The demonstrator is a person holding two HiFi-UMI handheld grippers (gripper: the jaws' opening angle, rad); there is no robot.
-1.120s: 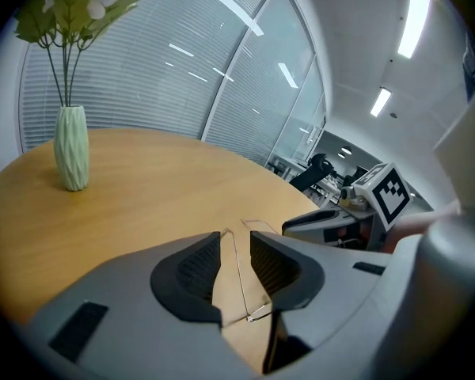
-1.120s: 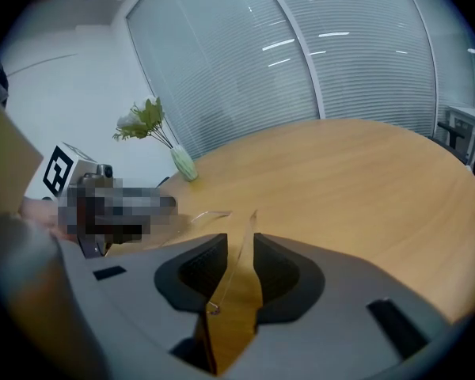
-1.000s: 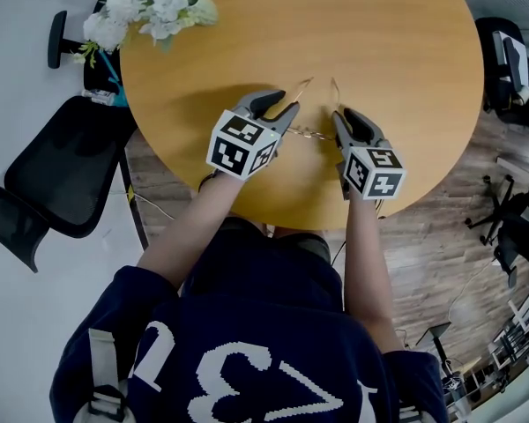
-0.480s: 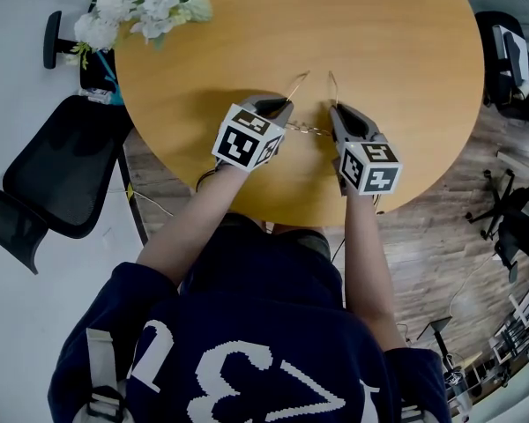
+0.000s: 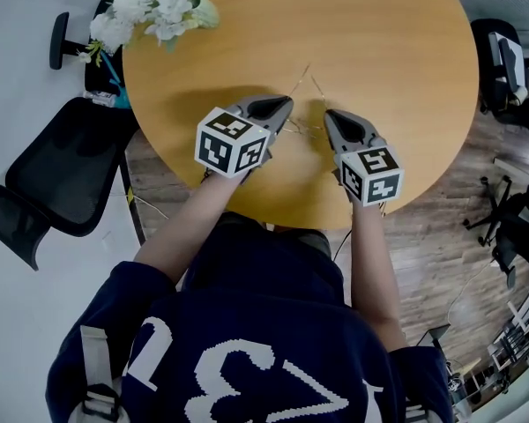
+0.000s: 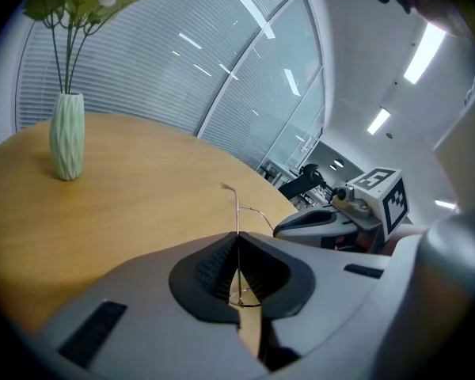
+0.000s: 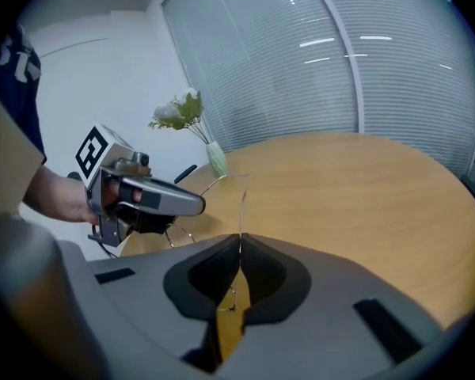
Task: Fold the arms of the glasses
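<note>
Because the glasses (image 5: 305, 129) are made of very thin wire, they nearly vanish against the round wooden desk (image 5: 379, 51) in the head view. Only faint lines show between the two hand-held grippers, and the lenses cannot be made out. Whether the frame rests on the desk or hangs just above it is unclear. The person's body, in a dark blue top, fills the lower half of that view, and the forearms lead up to the marker cubes.

The left hand-held gripper (image 5: 286, 104) has its jaws pressed together on a wire part of the glasses. In its own view the wire (image 6: 237, 212) rises straight out from between the dark ribbed pads (image 6: 214, 264) and bends over at its tip. The right hand-held gripper (image 5: 328, 115) pinches the frame's other side in the same way, with a wire (image 7: 241, 212) standing up from its closed jaws. Each gripper view also shows the other gripper just beside it. A pale green vase (image 6: 66, 137) of white flowers (image 5: 154, 3) stands at the desk's far left edge, and a black chair (image 5: 62, 174) sits off the desk to the left.

A second ago both pairs of jaws stood apart around the frame, and the two arm tips pointed away from each other. Now the jaws are closed on the wire, and the arm tips lean together until they seem to meet.
</note>
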